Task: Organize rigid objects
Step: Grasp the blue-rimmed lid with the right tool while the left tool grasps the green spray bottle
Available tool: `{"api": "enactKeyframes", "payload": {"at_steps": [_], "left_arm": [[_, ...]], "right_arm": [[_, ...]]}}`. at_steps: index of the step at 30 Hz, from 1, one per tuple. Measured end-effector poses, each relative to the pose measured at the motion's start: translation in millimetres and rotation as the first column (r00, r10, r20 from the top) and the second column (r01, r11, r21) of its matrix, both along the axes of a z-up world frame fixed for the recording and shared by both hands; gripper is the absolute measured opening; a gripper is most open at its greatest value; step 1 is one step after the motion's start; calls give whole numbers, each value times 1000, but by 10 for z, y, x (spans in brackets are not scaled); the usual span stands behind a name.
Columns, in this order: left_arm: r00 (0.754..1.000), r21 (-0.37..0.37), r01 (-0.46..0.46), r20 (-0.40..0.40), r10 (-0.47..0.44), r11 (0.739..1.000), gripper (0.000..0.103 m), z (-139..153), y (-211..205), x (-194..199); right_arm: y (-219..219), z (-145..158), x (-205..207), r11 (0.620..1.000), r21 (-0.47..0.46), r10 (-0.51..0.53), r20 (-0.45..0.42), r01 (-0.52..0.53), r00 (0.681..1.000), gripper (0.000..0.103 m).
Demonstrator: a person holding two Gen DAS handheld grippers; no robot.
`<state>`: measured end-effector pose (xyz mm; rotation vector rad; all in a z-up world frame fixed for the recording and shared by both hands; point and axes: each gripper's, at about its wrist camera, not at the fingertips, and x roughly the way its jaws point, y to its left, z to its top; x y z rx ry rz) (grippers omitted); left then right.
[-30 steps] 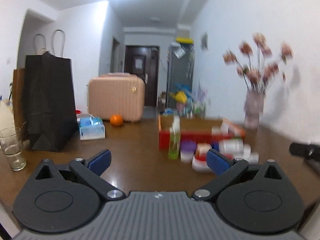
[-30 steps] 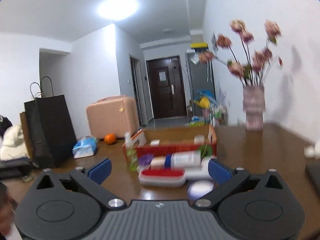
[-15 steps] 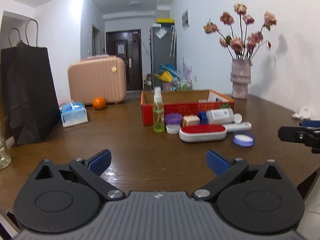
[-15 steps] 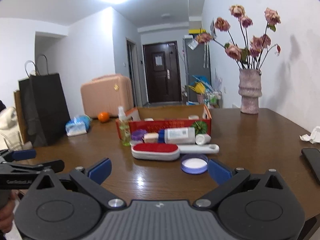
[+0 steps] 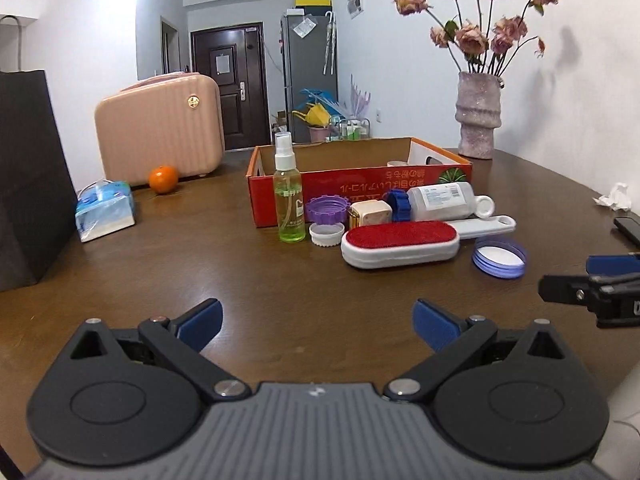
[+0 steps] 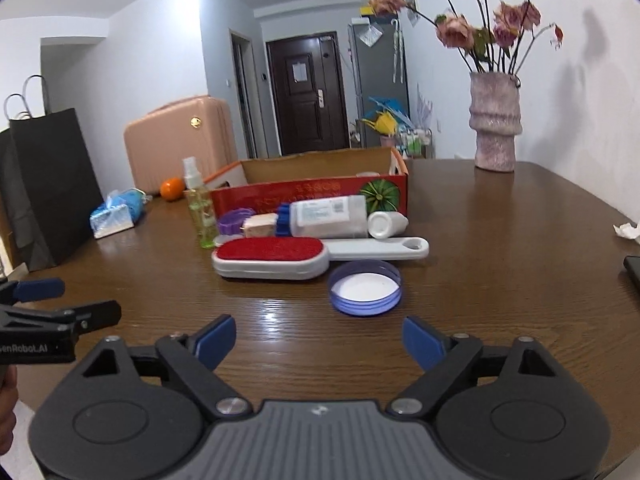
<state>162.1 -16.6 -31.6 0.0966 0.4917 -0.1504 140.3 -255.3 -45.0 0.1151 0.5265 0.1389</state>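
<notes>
A red cardboard box (image 5: 360, 186) (image 6: 312, 194) stands open on the brown table. In front of it lie a green spray bottle (image 5: 288, 200) (image 6: 199, 208), a purple lid (image 5: 326, 208), a small white cap (image 5: 326, 234), a beige jar (image 5: 370, 212), a white bottle with a blue cap (image 5: 438, 202) (image 6: 328, 216), a red-topped lint brush (image 5: 400, 242) (image 6: 272, 258) and a blue-rimmed lid (image 5: 499, 257) (image 6: 365, 287). My left gripper (image 5: 316, 326) is open and empty, short of the objects. My right gripper (image 6: 318, 340) is open and empty, just short of the blue-rimmed lid.
A black paper bag (image 5: 28, 184), a tissue pack (image 5: 105, 210), an orange (image 5: 163, 179) and a pink case (image 5: 160, 128) sit at the left. A vase of dried flowers (image 5: 478, 114) stands at the back right. A phone (image 5: 628, 230) and a crumpled tissue (image 5: 614, 196) lie at the right edge.
Both grippers have moved closer to the objects and tilted down towards the table. Both stayed open and empty. Nothing on the table has moved.
</notes>
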Motion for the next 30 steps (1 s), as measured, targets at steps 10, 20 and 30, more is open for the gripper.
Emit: {"api": "enactKeyframes", "payload": {"at_steps": [10,20,30], "left_arm": [[998,-29,-63,-28,62,998,91,68,58,953],[996,-64,-39,-84,34,997,67,10,78,1777],[997,-130,-45,-66,36,991,32,68,111,2028]], "right_arm": [[-107,-136,549,1000,-22,-3,-59,2,998,89],[-100,-301,1024,998,-57,1,-121,-8,993,80],[-131,-311,1133,999,-36,-3,-120,-2,993,65]]}}
